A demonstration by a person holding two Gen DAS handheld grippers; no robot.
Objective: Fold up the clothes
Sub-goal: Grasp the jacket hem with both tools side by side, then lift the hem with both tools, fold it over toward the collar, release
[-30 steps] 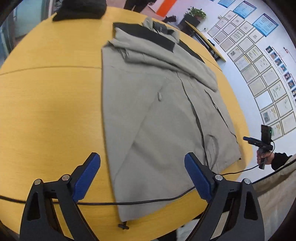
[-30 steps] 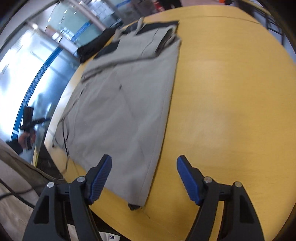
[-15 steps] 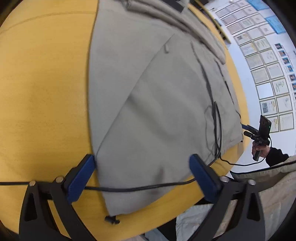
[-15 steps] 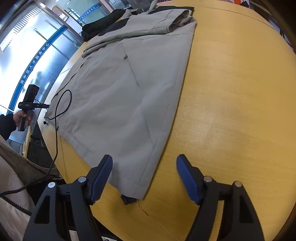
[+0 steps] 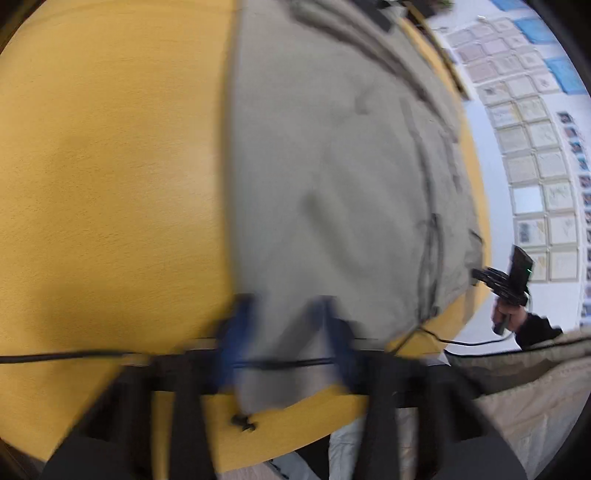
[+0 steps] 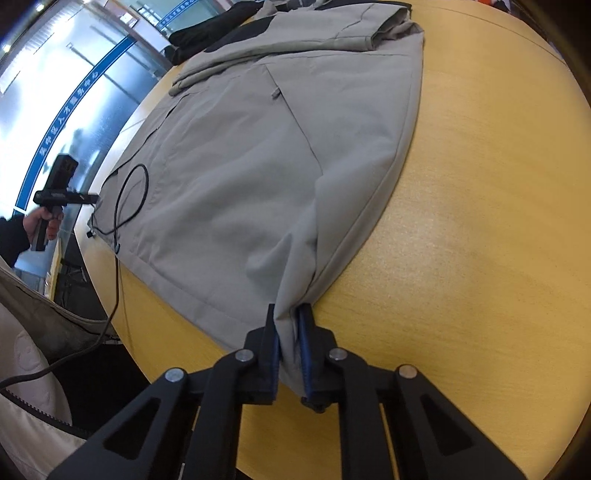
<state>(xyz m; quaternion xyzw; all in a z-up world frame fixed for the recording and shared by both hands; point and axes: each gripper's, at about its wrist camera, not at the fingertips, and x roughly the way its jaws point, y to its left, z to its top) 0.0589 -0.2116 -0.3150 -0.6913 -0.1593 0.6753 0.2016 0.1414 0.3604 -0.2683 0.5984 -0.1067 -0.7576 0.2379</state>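
A grey jacket (image 6: 266,155) with black shoulder patches lies flat on the round yellow table (image 6: 480,221), sleeves folded across its top. My right gripper (image 6: 287,314) is shut on the jacket's near hem corner, and the cloth bunches up between the blue pads. In the left wrist view the jacket (image 5: 332,177) is blurred by motion. My left gripper (image 5: 284,317) straddles the jacket's other hem corner with its blue pads narrowed around the cloth; the blur hides whether they pinch it.
A black cable (image 6: 125,199) loops over the jacket's left edge and runs off the table. A bystander's hand holds a black camera rig (image 6: 55,195) beyond the table edge. A dark garment (image 6: 207,29) lies at the table's far side.
Both grippers came down onto the near hem. The right one closed on the hem corner. The left one's jaws narrowed from wide open around the other corner.
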